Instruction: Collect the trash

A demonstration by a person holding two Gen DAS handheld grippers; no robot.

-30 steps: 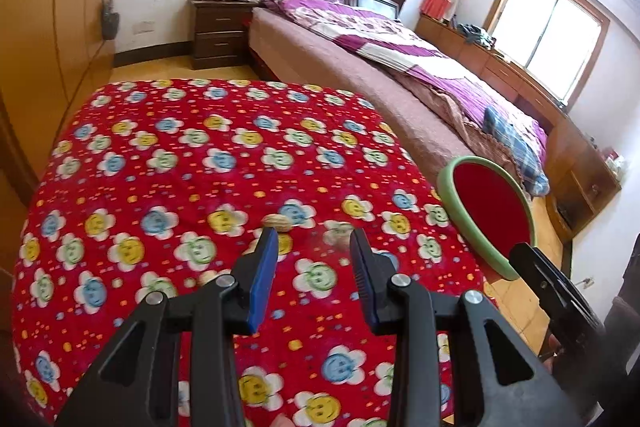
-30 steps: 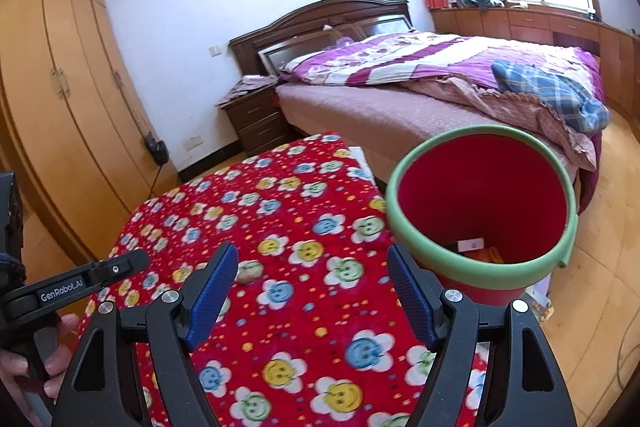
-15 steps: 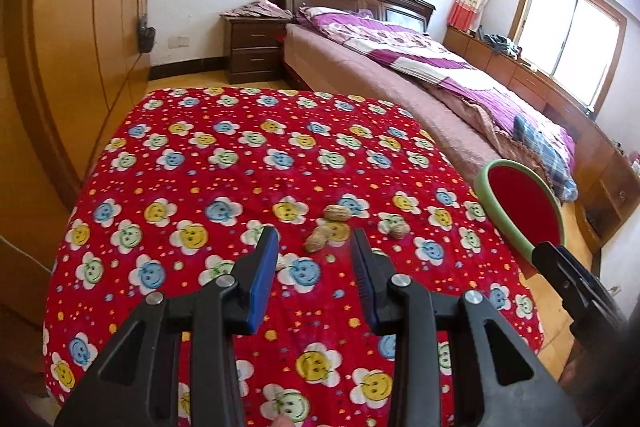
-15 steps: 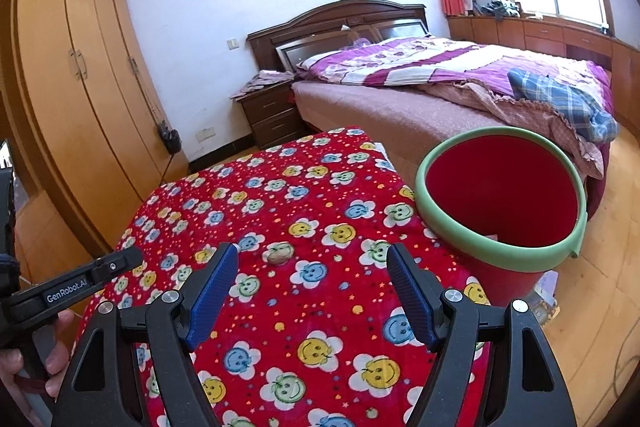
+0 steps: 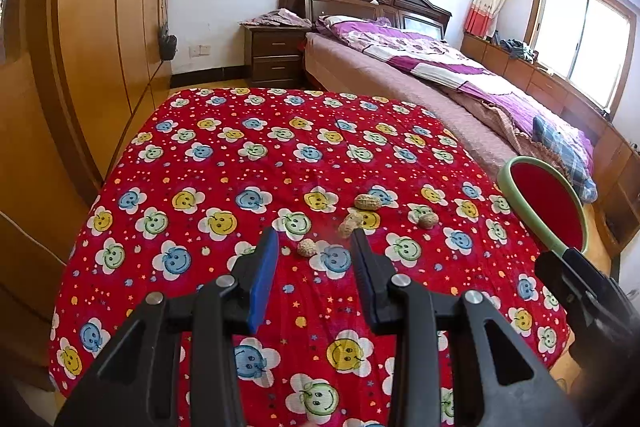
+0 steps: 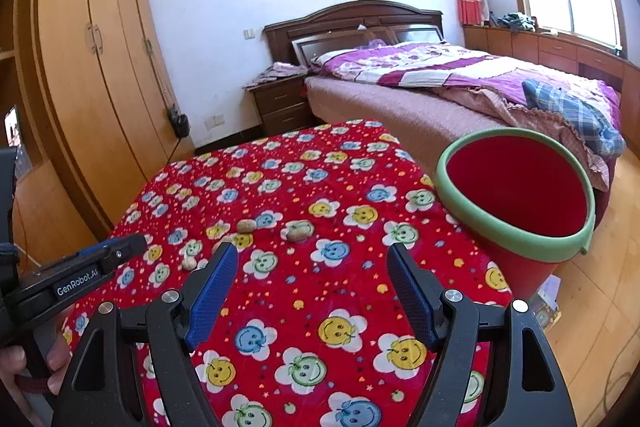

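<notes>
Several peanut shells lie on the table with the red flower-print cloth [image 5: 208, 163]. In the left wrist view one shell [image 5: 307, 247] lies just past my left gripper [image 5: 316, 241], which is open and holds nothing. Others [image 5: 367, 202] lie a little farther off. The red bucket with a green rim [image 6: 516, 187] stands off the table's right edge. My right gripper [image 6: 312, 253] hangs wide open and empty over the cloth [image 6: 340, 307], with shells [image 6: 298, 231] ahead of it. The left gripper [image 6: 100, 259] shows at that view's left, held by a hand [image 6: 24, 367].
A bed [image 6: 440, 95] with a purple quilt runs behind the table and the bucket. A wooden wardrobe [image 5: 100, 47] lines the left wall, and a nightstand [image 5: 276, 59] stands by the headboard. Wooden floor shows at the right, by the bucket.
Both grippers have drawn back over the table, so more of the cloth and more peanut shells show in the left wrist view. The bucket looks smaller. Neither jaw gap has changed.
</notes>
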